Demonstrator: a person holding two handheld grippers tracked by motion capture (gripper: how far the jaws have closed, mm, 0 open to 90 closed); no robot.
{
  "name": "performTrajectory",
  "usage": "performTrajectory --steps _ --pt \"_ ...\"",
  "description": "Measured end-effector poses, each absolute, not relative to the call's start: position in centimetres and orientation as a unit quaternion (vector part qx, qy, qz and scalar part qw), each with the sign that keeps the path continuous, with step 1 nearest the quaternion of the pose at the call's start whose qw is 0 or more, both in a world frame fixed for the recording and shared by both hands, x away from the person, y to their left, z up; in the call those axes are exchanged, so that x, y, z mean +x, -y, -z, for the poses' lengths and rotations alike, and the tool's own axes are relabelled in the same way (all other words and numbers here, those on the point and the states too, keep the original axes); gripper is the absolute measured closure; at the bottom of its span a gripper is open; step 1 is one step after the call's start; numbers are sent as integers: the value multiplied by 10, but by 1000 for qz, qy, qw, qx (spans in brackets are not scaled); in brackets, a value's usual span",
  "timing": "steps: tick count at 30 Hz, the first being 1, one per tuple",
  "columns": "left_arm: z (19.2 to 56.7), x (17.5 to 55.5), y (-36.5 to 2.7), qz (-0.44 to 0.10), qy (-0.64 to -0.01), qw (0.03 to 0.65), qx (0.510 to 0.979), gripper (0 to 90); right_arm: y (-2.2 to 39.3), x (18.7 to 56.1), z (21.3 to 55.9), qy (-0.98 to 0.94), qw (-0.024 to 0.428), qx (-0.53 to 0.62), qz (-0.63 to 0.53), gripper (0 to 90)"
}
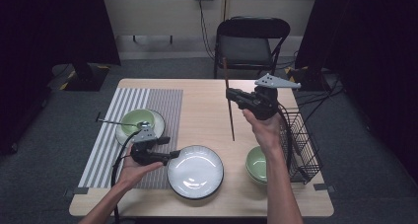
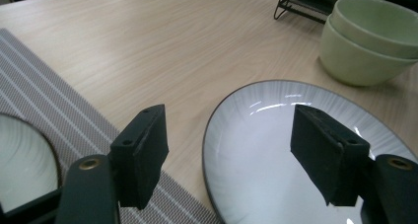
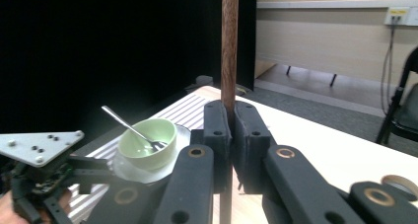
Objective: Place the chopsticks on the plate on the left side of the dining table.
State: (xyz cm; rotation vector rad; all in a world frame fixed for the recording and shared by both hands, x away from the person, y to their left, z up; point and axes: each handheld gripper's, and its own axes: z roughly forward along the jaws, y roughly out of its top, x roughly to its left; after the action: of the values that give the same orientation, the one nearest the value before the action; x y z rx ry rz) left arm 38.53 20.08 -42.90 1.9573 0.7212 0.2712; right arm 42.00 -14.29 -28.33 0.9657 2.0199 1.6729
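Gripping the brown chopsticks (image 1: pixel 229 103) upright above the table (image 1: pixel 207 110), your right gripper (image 1: pixel 231 96) is risking them swinging or slipping; your left gripper (image 1: pixel 173 155) is hanging open over the white plate (image 1: pixel 195 172).

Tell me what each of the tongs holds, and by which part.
The right tongs are shut on brown wooden chopsticks, upright, gripped near mid-length. The left tongs are open, holding nothing, with the white plate behind them.

Even overhead light, plate (image 2: pixel 276 135) glare, dark surrounding curtains.
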Motion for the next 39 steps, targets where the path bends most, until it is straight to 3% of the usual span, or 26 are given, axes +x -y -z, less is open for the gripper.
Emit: performTrajectory --steps 9,23,35,39 --pt "408 388 -178 -110 -269 519 804 316 131 413 276 -715 163 323 -598 853" --pt "383 393 -145 -62 -232 563 791 350 105 409 280 -721 148 303 -605 853" --pt "368 392 -126 -81 -219 578 782 386 92 402 281 -715 141 290 -620 853" --pt "369 399 -128 -82 -225 585 775 442 89 399 281 -716 133 285 -623 853"
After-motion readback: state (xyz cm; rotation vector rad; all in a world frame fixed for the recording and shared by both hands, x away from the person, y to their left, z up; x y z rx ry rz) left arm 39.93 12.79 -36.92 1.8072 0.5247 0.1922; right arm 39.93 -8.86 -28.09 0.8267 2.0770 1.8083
